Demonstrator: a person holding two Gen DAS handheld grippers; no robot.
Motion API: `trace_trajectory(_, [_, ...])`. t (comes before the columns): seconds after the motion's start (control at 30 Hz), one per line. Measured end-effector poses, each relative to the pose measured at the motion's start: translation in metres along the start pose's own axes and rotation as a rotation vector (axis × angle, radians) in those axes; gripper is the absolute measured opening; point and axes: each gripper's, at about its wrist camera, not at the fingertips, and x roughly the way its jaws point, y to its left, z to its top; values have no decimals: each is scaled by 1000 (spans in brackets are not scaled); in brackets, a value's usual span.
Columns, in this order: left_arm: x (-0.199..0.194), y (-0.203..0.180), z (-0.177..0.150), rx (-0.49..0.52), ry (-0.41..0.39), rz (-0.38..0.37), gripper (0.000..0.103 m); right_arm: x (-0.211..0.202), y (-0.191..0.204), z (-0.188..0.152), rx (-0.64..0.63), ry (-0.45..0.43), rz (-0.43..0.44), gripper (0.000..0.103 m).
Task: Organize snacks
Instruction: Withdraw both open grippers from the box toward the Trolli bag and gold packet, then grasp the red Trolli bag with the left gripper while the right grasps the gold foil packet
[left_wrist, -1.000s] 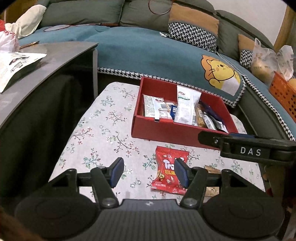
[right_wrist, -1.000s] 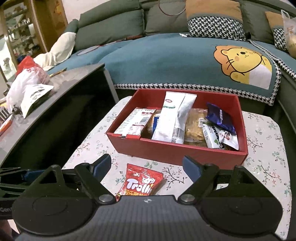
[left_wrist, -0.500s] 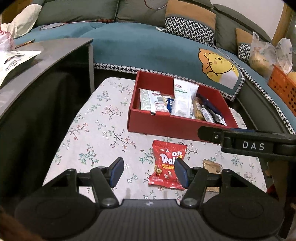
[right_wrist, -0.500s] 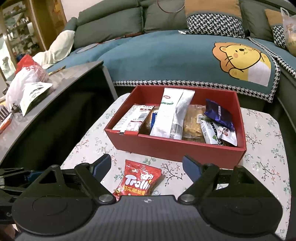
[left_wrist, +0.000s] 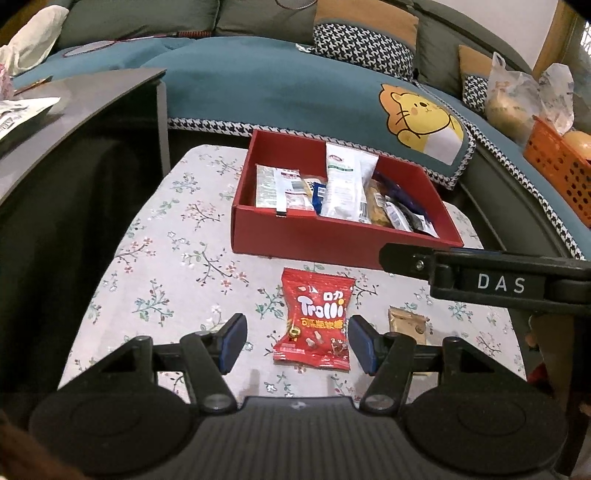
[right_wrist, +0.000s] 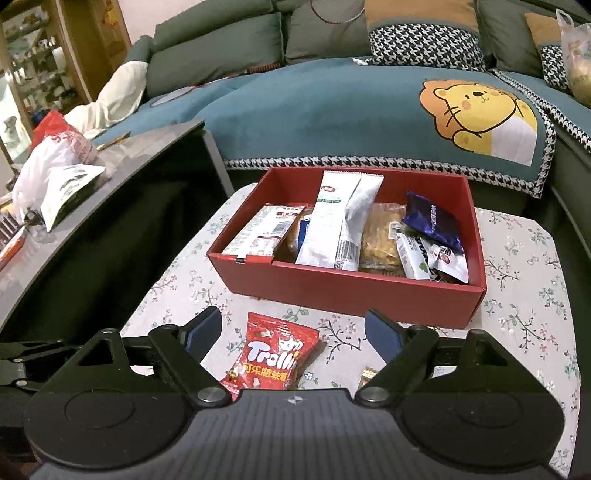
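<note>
**Inspector:** Red packet first; where did it lie, and which hand had the better line on it?

**Operator:** Red it was, the Trolli gummy packet (left_wrist: 314, 319), flat on the floral tablecloth (left_wrist: 166, 258), just short of the near wall of the red box (left_wrist: 332, 240) and apart from it; in the left wrist view it sat ahead of and below the left gripper (left_wrist: 297, 341), between the lines of the two fingers, slightly toward the right-hand one; its long axis ran away from me toward the box, roughly along the pointing line; I judged the left hand the nearer and better centred.

**Inspector:** And the right?

**Operator:** From the right gripper (right_wrist: 293, 338) the packet lay toward the left finger, partly hidden under the body of the tool, its long axis skewed; a reach from there would have called for a shift to the left first.

**Inspector:** State of the jaws?

**Operator:** Both pairs stood spread wide with nothing between the pads; neither touched the packet; I could not tell how high either hung above the cloth.

**Inspector:** Anything else loose?

**Operator:** One small brown sachet (left_wrist: 406, 321) on the cloth, just right of the packet, partly behind the left tool's right finger; the box already held several wrapped snacks.
</note>
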Motion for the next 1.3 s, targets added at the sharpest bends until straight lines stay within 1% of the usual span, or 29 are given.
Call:
trace_trajectory(0.17, [1,-4,0,7,2,-9,92,2,-1,-2,0,13,2,89])
trace_trajectory(0.33, [4,-7,-1,19,10,-12,92,-1,-3,-2,2,9,-1,89])
trace_trajectory(0.53, [9,1,-7,37,34,9,93,-1,-12,-8,12,28,-31,89])
trace_trajectory(0.67, [21,11,-9,11,75,35,94,2,-26,-14,43,57,-49,89])
trace_trajectory(0.8, [34,10,-7,-13,90,18,95,10,-34,-20,63,95,-58,89])
trace_trajectory(0.9, [54,2,-3,-26,121,17,95,11,-38,-21,74,106,-64,89])
trace_trajectory(1.03, [72,-16,2,-27,126,-8,96,6,-52,-21,110,95,-67,89])
trace_trajectory(1.13, [90,-33,3,10,137,31,99,5,-68,-24,150,100,-73,90])
trace_trajectory(1.2, [104,-41,1,39,153,90,100,5,-76,-29,165,108,-77,90])
trace_trajectory(1.23, [110,-42,0,40,163,115,100,4,-79,-31,172,114,-78,90])
trace_trajectory(1.3, [119,-38,-1,6,189,134,100,5,-84,-34,189,127,-75,90])
